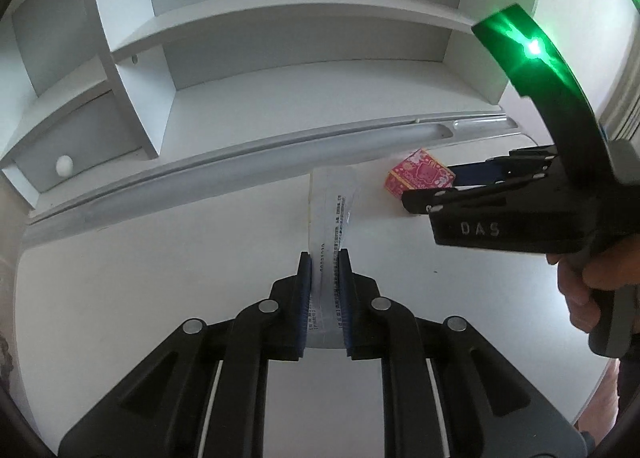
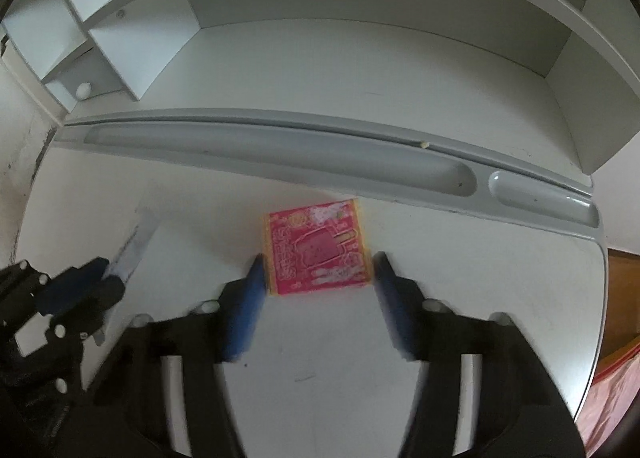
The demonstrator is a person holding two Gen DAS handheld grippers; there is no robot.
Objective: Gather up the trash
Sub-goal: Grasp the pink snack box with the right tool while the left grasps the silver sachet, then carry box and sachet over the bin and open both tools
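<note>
Left fingers (image 1: pixel 305 290) clamping wrapper (image 1: pixel 330 214), long axis straight ahead.

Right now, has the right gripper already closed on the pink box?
No: in the right wrist view the right gripper stands open, its blue fingers either side of the pink box, which lies on the white desk.
</note>
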